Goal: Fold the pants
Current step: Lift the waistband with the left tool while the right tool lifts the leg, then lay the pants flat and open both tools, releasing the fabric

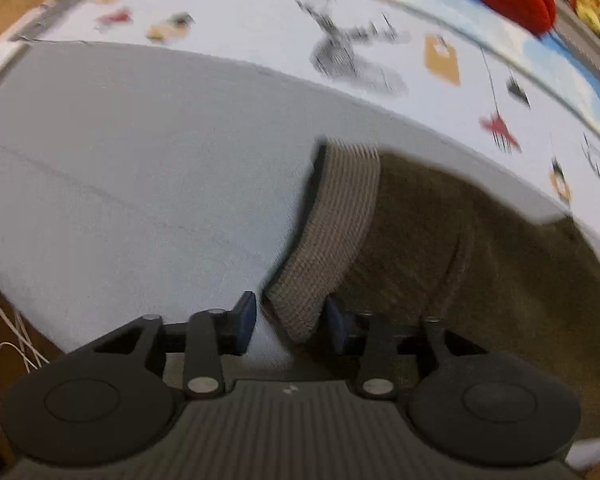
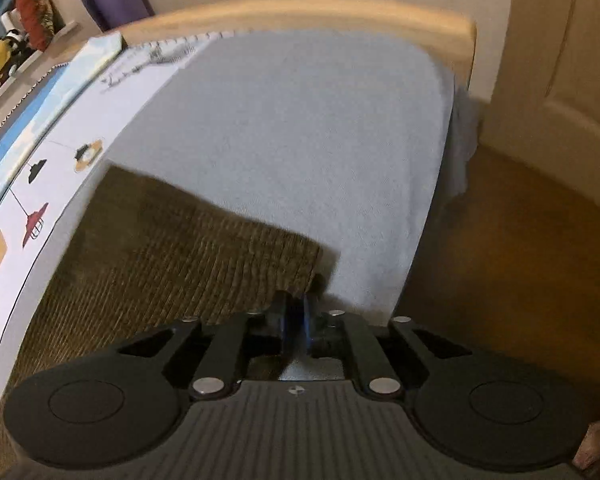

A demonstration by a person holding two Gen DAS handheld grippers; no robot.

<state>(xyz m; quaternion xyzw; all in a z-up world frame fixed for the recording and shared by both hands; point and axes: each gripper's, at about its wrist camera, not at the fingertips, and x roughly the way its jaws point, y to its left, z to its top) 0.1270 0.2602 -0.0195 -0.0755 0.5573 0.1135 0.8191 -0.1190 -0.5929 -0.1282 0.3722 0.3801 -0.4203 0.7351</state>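
Pants [image 1: 440, 248] stretch along the bed's [image 1: 140, 160] edge between us: left gripper [image 1: 291, 322] part-open around the cuff [image 1: 332, 232], right gripper [image 2: 296, 320] pinching the far corner.

The pale blue sheet [image 1: 140, 184] lies flat and bare across the left and middle of the left wrist view, open room for a hand-held gripper. The brown pants [image 1: 480, 248] fill the lower right there, their ribbed cuff [image 1: 336, 232] raised as a low ridge. In the right wrist view, the wooden bed end [image 2: 300, 12] closes the top, the patterned quilt [image 2: 40, 184] borders the left, and bare floor [image 2: 520, 240] opens at the right.
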